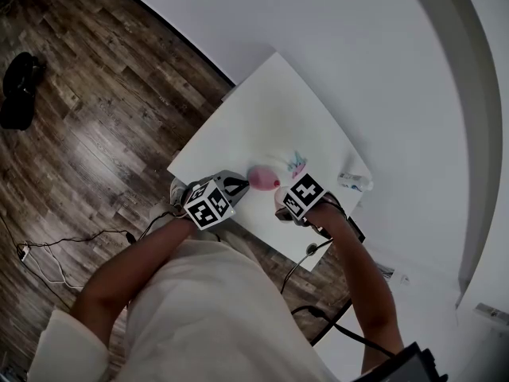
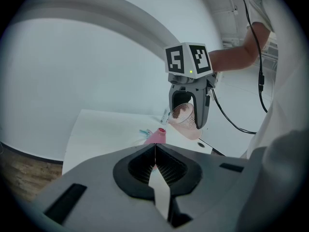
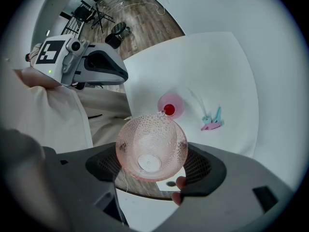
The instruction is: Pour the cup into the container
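Hanging tilted just above the container (image 3: pixel 170 105), the cup (image 3: pixel 150 146) was held clamped in the right gripper (image 2: pixel 187 116); the left gripper (image 2: pixel 154 164) was noted with jaws together, empty. Spillage beside the narrow mouth was judged possible if the rim were misaligned.

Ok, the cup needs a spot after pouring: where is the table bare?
Bare: the far half of the white table, beyond the pink container and clips. Crowded: the near edge, under the left hand-held gripper and right hand-held gripper holding the cup.
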`<state>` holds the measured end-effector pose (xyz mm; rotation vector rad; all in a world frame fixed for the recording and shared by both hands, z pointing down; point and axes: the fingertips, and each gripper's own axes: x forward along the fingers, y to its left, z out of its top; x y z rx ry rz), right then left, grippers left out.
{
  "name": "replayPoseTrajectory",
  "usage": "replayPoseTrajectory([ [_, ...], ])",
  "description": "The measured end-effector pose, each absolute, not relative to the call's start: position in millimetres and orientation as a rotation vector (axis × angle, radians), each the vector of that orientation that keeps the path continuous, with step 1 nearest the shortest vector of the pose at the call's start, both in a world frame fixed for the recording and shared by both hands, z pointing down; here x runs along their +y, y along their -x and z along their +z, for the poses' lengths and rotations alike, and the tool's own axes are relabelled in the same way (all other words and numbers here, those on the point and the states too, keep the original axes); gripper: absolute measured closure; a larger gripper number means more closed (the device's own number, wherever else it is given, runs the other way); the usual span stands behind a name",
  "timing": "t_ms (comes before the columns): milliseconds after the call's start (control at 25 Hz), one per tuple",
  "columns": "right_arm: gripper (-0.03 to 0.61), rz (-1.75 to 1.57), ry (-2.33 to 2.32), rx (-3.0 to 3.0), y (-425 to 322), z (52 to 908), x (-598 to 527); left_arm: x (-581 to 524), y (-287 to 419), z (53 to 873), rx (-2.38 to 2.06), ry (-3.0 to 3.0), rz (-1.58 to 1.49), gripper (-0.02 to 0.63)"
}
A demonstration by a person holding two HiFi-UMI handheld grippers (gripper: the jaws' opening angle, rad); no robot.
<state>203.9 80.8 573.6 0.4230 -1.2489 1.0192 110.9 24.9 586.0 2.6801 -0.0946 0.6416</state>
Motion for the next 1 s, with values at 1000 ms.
replayPoseTrajectory([
  [1000, 0.199, 1.024, -0.406, -1.221, -204.4, 570.9, 76.3, 26.2, -112.5, 586.6, -0.076, -2.689, 0.657, 0.601],
])
